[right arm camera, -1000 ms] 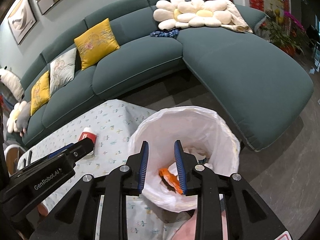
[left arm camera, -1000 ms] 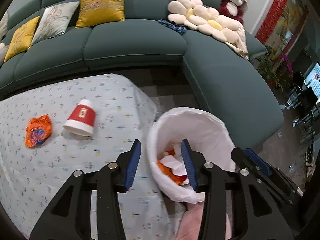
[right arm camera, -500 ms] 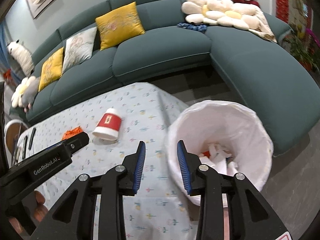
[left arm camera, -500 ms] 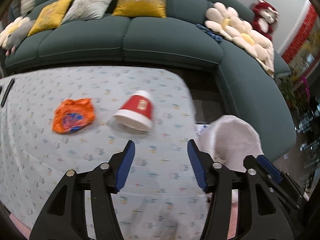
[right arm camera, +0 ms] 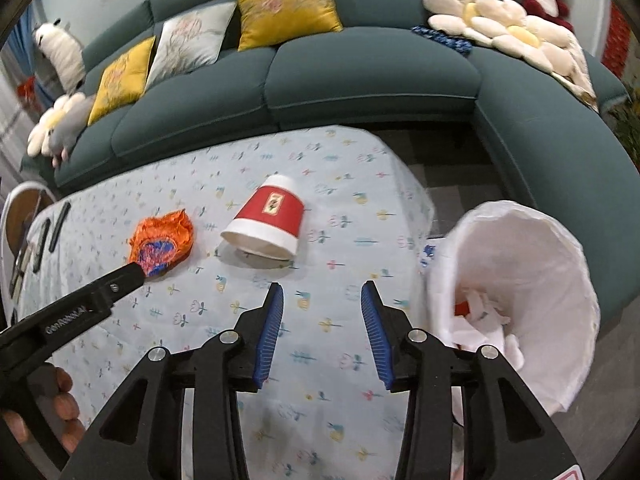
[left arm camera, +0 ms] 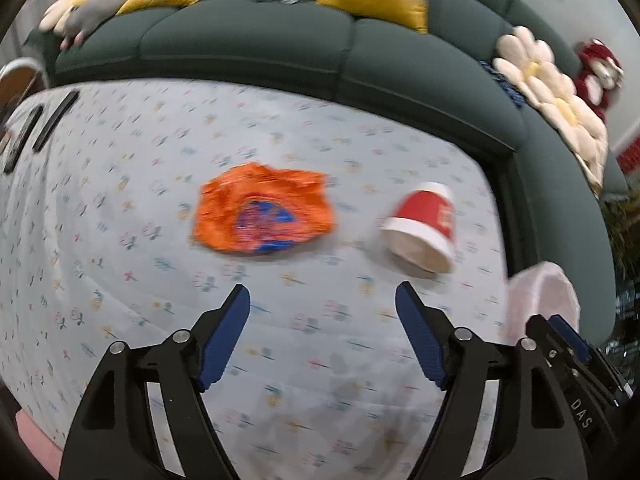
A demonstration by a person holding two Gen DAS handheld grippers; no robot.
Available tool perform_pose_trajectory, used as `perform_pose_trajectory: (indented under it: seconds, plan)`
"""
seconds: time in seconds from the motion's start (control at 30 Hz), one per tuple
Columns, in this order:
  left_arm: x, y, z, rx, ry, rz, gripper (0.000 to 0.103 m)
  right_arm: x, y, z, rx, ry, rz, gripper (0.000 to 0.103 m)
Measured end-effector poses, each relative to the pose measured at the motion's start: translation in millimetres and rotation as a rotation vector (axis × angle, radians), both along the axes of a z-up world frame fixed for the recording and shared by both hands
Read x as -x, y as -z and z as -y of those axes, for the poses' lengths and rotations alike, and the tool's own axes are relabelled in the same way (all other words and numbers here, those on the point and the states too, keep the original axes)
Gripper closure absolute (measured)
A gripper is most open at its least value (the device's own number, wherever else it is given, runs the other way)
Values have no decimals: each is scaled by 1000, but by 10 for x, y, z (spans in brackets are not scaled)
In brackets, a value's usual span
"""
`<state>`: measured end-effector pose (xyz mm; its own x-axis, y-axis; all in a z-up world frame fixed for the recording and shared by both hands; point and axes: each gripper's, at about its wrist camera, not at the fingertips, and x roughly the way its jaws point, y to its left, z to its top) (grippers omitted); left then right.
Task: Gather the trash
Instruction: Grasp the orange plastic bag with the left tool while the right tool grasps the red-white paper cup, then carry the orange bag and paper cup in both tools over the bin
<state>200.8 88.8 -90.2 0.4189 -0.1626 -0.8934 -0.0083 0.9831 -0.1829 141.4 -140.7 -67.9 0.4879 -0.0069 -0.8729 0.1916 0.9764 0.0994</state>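
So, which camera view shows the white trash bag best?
The right wrist view: the trash bag shows its open mouth, with paper scraps inside. The left wrist view catches only a blurred part of its rim behind the right gripper.

Both grippers have swung away from the trash bag [right arm camera: 516,280] and out over the table [left arm camera: 120,240]. The left gripper [left arm camera: 322,300], earlier poised above the bag's mouth, now faces the orange wrapper [left arm camera: 264,212] with jaws spread wider. The right gripper [right arm camera: 322,292] has also opened wider and now faces the red cup [right arm camera: 268,220].
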Motion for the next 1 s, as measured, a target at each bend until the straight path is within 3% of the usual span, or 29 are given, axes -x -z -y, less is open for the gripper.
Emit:
perform_pose_trajectory:
  seconds: [0.2,0.3,0.67,0.77,0.8,0.9,0.97,1.0]
  plan:
    - [-305,239,-391,4,-69,-52,26,-348,322,-243,17,-38,-59,63]
    - [-482,312,-489,5,-88,-63,18,-522,466,-344,32,-53,-81,61]
    - [-962,699,-532,24,-80,-135,20,-945,763,-398,69,-39,-115,58]
    - [-985,769,-496,27,-60,-146,42,-1007,840,-437,66,-42,-125,60]
    - [-1000,785,-484,27,-50,-151,51,-1015,855,-446,61,-43,-125,66]
    - [-971,764,-436,9,-37,-130,59,-1048,901,-463,47,-49,-135,87]
    - [-947,726,-372,-18,-16,-106,69,-1054,918,-460,44,-43,-135,93]
    - [-944,710,-343,-14,-1,-100,82,-1056,922,-453,43,-40,-134,96]
